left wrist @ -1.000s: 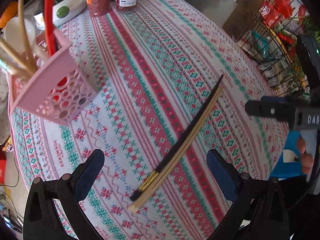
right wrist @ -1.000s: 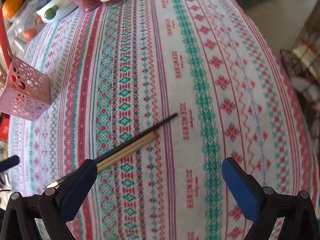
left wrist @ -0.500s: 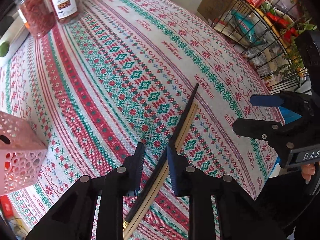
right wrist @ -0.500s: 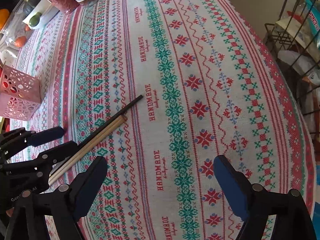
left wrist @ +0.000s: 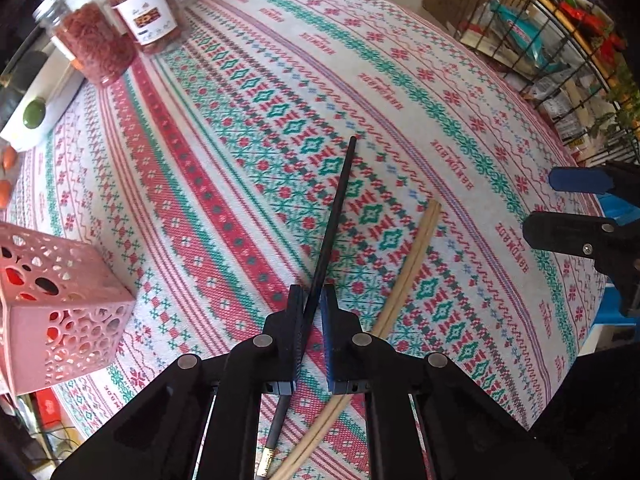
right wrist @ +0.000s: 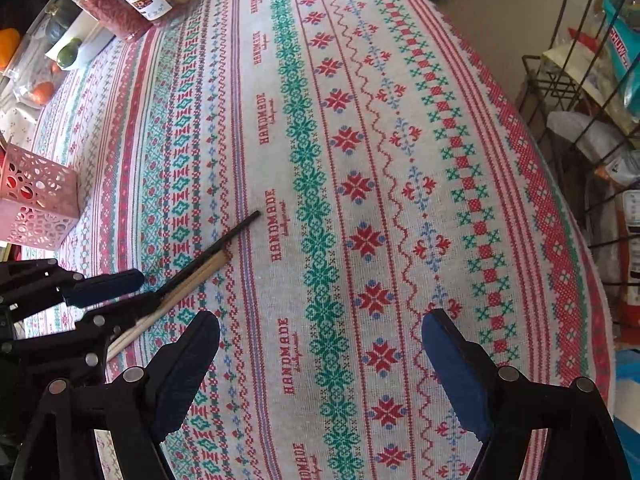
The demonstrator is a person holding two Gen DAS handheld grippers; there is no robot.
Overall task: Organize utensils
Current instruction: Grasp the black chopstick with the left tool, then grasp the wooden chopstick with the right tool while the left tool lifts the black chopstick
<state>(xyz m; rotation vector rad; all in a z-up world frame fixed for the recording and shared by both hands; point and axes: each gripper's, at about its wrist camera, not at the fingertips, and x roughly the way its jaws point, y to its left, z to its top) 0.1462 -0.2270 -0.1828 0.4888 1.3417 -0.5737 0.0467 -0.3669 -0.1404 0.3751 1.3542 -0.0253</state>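
A black chopstick (left wrist: 336, 208) lies slanted over the patterned tablecloth (left wrist: 400, 80), and my left gripper (left wrist: 310, 300) is shut on its middle. Its gold-banded end (left wrist: 265, 458) sticks out below the jaws. A pair of light bamboo chopsticks (left wrist: 408, 276) rests on the cloth just right of it, angled away. In the right wrist view the black chopstick (right wrist: 224, 240) and the bamboo pair (right wrist: 188, 284) run into my left gripper (right wrist: 132, 300). My right gripper (right wrist: 320, 320) hangs open over bare cloth, nothing between its fingers.
A pink perforated utensil holder (left wrist: 68, 312) stands at the left. Two clear jars (left wrist: 120, 28) with red contents and a white tray (left wrist: 44, 100) sit at the far side. A wire rack (right wrist: 592, 92) of packets stands beyond the table's right edge.
My left gripper moved in over the chopsticks and closed from wide open onto the black one, which now angles away from the bamboo pair. The right gripper drifted slightly and stays open.
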